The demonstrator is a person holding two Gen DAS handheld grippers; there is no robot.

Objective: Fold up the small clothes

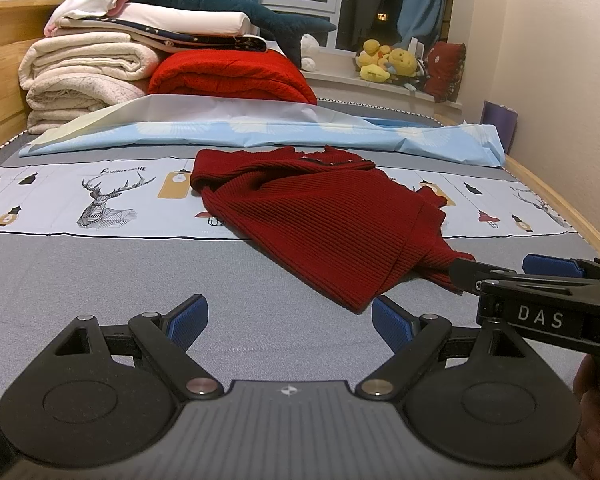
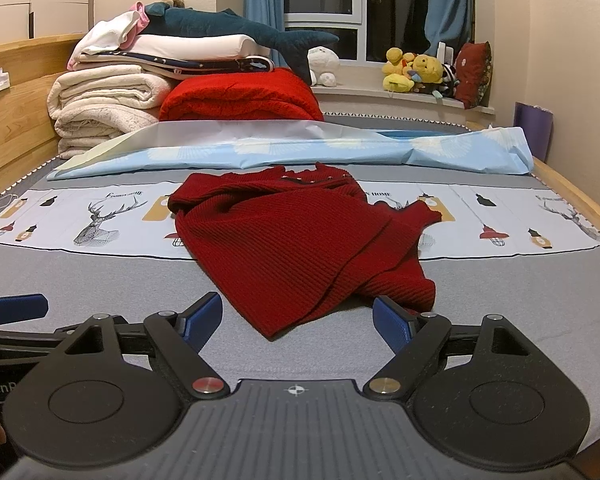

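A dark red ribbed knit sweater (image 1: 320, 216) lies crumpled and partly folded over itself on the bed; it also shows in the right wrist view (image 2: 296, 240). My left gripper (image 1: 290, 322) is open and empty, just short of the sweater's near corner. My right gripper (image 2: 298, 320) is open and empty, its jaws on either side of the sweater's near corner without touching it. In the left wrist view the right gripper (image 1: 540, 280) sits at the right, beside the sweater's lower right part. One blue pad of the left gripper (image 2: 16, 308) shows at the left of the right wrist view.
The bed has a grey sheet (image 1: 100, 280) with a deer-print band (image 1: 104, 200). A light blue cloth (image 1: 260, 132) lies behind the sweater. Folded blankets (image 1: 88, 76) and a red quilt (image 1: 228, 76) are stacked at the back left. Plush toys (image 1: 388, 60) sit on the windowsill.
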